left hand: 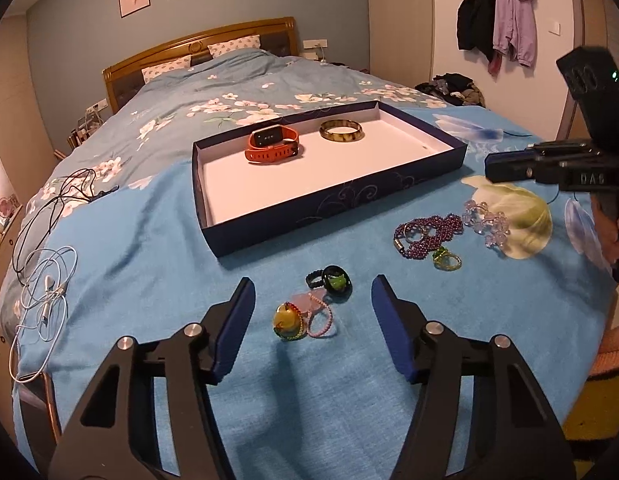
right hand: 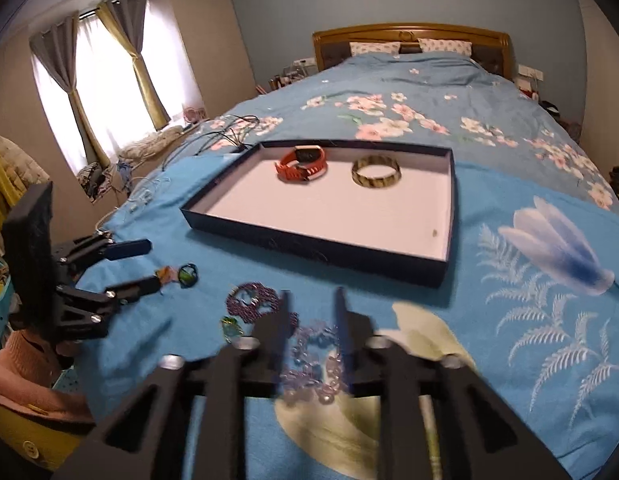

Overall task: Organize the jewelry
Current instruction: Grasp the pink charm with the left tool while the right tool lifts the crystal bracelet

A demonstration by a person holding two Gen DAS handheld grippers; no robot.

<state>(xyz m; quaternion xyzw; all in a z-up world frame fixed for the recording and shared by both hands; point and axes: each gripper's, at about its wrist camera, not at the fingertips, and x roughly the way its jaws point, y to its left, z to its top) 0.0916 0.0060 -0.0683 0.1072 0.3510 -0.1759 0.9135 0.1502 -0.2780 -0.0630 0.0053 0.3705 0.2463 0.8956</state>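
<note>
A dark blue tray with a white floor lies on the blue bedspread. In it are an orange watch and a tortoiseshell bangle. My left gripper stands open just above the cloth. Between its fingers lie a black ring with a green stone, a yellow pendant and a pink bead bracelet. My right gripper is open and blurred, over a clear crystal bracelet. A purple bead bracelet and a green ring lie beside it.
White and black cables trail over the bed's left edge, by a phone. The floral duvet stretches back to a wooden headboard. Coats hang on the right wall. A curtained window is at the far left of the right wrist view.
</note>
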